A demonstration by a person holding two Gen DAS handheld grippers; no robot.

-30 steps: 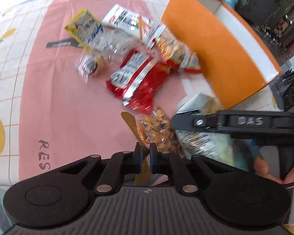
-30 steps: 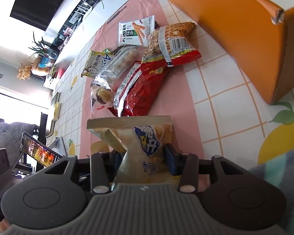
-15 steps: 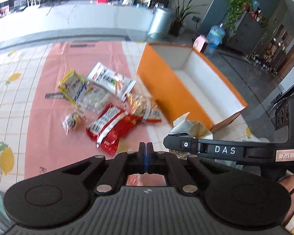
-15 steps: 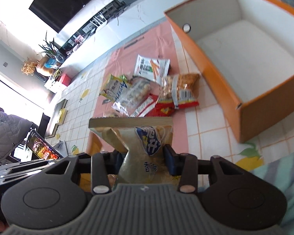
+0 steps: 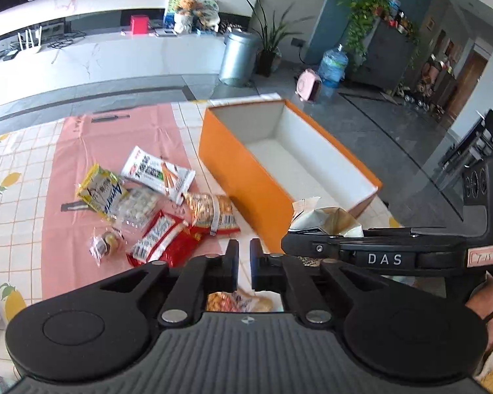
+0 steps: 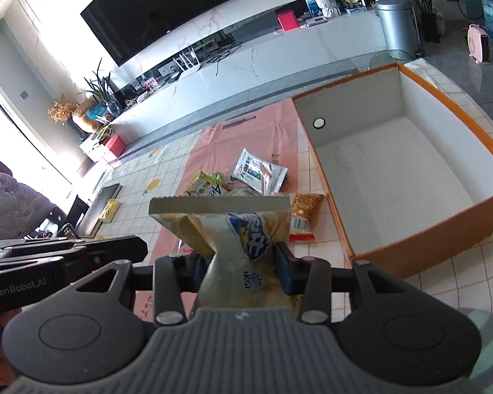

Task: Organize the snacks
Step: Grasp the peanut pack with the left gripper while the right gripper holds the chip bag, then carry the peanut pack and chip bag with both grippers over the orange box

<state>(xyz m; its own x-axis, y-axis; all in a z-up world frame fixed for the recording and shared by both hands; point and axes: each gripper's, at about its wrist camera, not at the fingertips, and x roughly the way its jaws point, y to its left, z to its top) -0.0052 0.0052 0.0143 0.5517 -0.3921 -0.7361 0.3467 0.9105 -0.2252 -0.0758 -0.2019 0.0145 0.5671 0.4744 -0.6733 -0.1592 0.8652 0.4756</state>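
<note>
Right wrist view: yellow chip bag (image 6: 243,246) was kept clamped by right gripper (image 6: 243,262), raised higher; orange box (image 6: 410,170) interior exposed. Left gripper (image 5: 243,259) narrowly parted, nothing held.

- The box (image 5: 246,177) stands on the desk (image 5: 19,177), to the right of the snack packets.
- The mat (image 5: 69,151) lies on the desk, left of the box; most packets lie on it.
- The stick-snack packet (image 5: 157,174) lies farthest back in the pile, with the pretzel bag (image 5: 213,210) in front of it, beside the box wall.
- The chip bag (image 6: 243,246) sits between the right hand-held gripper's (image 6: 240,262) fingers, in front of the pile and left of the box.
- The bin (image 5: 238,57) stands on the floor behind the desk.
</note>
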